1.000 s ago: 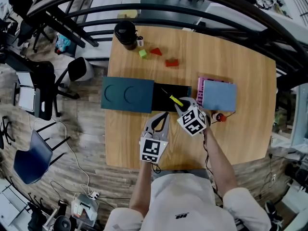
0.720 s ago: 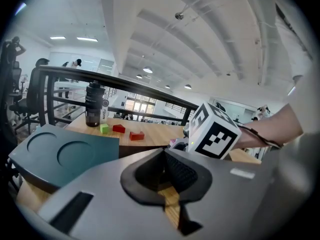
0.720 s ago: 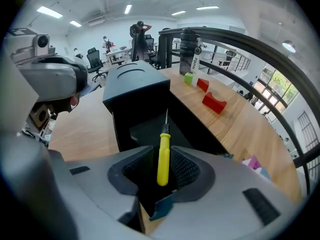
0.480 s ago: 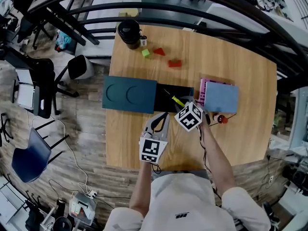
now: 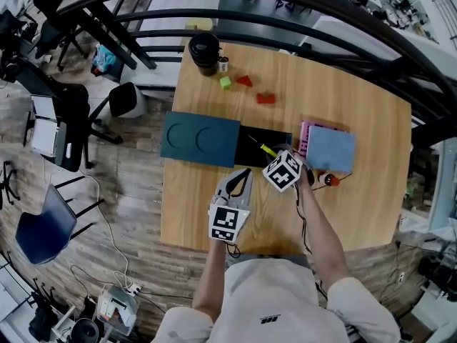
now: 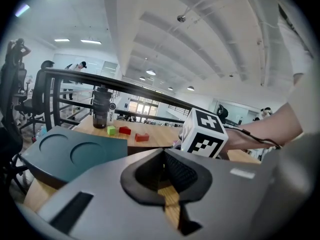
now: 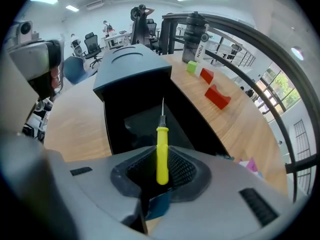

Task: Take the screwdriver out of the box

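Note:
The black box [image 5: 250, 148] lies open mid-table, its teal lid [image 5: 200, 139] slid off to the left. A yellow-handled screwdriver [image 5: 268, 150] leans up out of the box's near right corner. In the right gripper view the yellow handle [image 7: 162, 151] stands between the mesh pads, its thin shaft pointing into the box [image 7: 145, 116]. My right gripper [image 7: 161, 173] points steeply down; its jaws are closing and the pads touch the handle. My left gripper [image 5: 241, 176] hovers over the table just in front of the box, shut [image 6: 164, 176] with nothing in it.
At the far edge stand a black bottle [image 5: 204, 51], a green block [image 5: 226, 82] and two red blocks [image 5: 265, 98]. A pink box under a blue-grey lid [image 5: 328, 148] lies right of the black box, with a small red object [image 5: 332, 180] by it. Railings ring the table.
The right gripper's marker cube has turned and the gripper has tipped steeper over the box's near right corner. The screwdriver stays at the same spot. The left gripper has kept still.

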### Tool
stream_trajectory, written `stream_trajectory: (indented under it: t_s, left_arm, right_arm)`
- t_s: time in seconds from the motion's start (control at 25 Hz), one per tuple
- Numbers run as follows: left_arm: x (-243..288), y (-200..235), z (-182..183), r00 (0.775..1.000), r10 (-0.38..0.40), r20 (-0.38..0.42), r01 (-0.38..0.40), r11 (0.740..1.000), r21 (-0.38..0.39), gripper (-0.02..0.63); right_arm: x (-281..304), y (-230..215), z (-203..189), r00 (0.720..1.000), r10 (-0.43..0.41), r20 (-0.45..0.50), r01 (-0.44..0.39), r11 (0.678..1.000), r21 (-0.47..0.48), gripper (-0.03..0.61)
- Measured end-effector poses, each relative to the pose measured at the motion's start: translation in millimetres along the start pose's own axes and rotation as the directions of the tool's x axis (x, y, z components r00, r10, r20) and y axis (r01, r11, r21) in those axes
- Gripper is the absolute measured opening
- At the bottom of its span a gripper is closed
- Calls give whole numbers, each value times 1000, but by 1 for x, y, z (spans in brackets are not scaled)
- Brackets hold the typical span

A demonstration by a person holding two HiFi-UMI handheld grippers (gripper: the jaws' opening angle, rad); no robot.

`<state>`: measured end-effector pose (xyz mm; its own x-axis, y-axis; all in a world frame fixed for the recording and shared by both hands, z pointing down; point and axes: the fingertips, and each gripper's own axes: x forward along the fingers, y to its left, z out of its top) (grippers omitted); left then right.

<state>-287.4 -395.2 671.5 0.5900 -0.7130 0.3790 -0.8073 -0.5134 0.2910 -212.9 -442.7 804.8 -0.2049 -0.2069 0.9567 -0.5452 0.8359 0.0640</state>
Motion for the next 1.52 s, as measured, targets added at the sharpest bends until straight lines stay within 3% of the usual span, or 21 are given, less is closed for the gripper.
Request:
stream_trajectory:
  t_s: [0.36, 0.64, 0.8, 1.2, 1.36, 1.52]
  left_arm:
    - [-13, -13, 13, 1000, 8, 20, -9, 999, 41, 11]
    - [-20, -37, 27, 999, -23, 32, 20, 996, 82, 11]
    - [-26, -56, 41, 999, -28, 43, 22, 993, 120, 11]
    - [-61, -112, 78, 995, -1, 98, -17, 982, 186, 11]
    - [-71, -137, 90, 994, -8, 113, -16, 978, 206, 11]
    - [-82, -166, 106, 988, -29, 149, -8, 971, 240, 11]
  right_arm:
    - [-45, -3, 2, 988, -44, 149, 34, 997, 67, 60]
    - [-110, -4, -12, 948, -124, 293, 72, 980, 184, 60]
    - [-147, 2, -28, 916, -149, 371, 52, 964, 259, 60]
    - [-260, 14, -54, 751, -220, 622, 18, 949, 315, 60]
    - [-301, 15, -67, 672, -261, 693, 15, 940, 340, 60]
    - [-332, 21, -84, 609, -291, 738, 16, 935, 355, 60]
